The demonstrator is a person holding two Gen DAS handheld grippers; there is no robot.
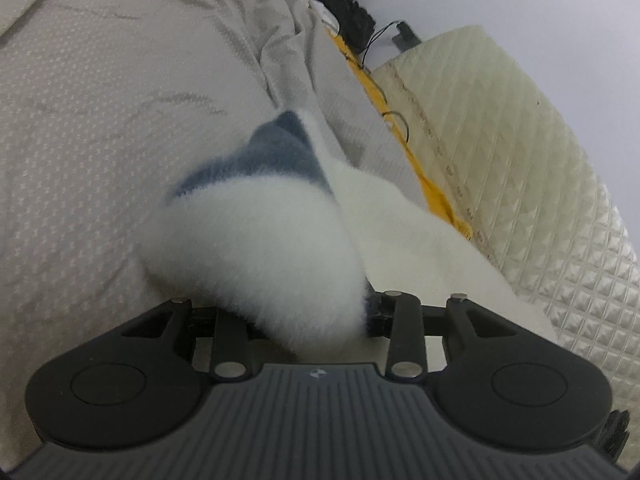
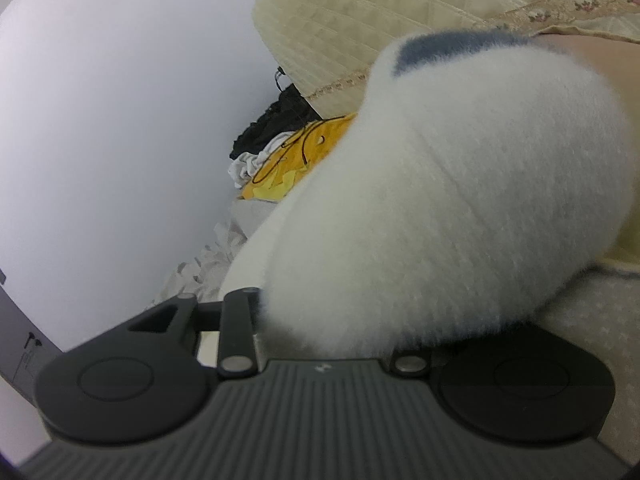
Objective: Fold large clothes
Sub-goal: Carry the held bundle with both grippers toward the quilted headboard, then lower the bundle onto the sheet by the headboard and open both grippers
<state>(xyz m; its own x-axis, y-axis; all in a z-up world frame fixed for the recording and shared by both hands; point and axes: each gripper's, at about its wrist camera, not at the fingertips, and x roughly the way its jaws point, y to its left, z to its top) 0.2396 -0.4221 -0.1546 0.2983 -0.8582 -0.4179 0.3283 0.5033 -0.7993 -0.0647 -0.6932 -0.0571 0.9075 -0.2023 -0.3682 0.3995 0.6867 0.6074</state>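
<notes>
Both grippers, left gripper (image 1: pixel 304 320) and right gripper (image 2: pixel 340 320), sit buried under fluffy white garment (image 1: pixel 256 248); grip unclear.

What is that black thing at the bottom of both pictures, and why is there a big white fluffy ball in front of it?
The black thing is a hand-held tool with a two-finger claw. A person holds one in each hand, and a small camera sits on each tool, looking forward along its fingers. So one picture comes from the left claw and the other from the right claw.

The fluffy ball is really a fluffy white garment with a blue-grey patch, bunched up close to the lens. Each claw has a bunch of it between its fingers; the fluff hides the fingertips, so I cannot see how tightly they pinch.

Below lies a grey patterned bedsheet. Beside it are a cream quilted headboard, a yellow cloth and a dark pile with something white near the wall.
</notes>
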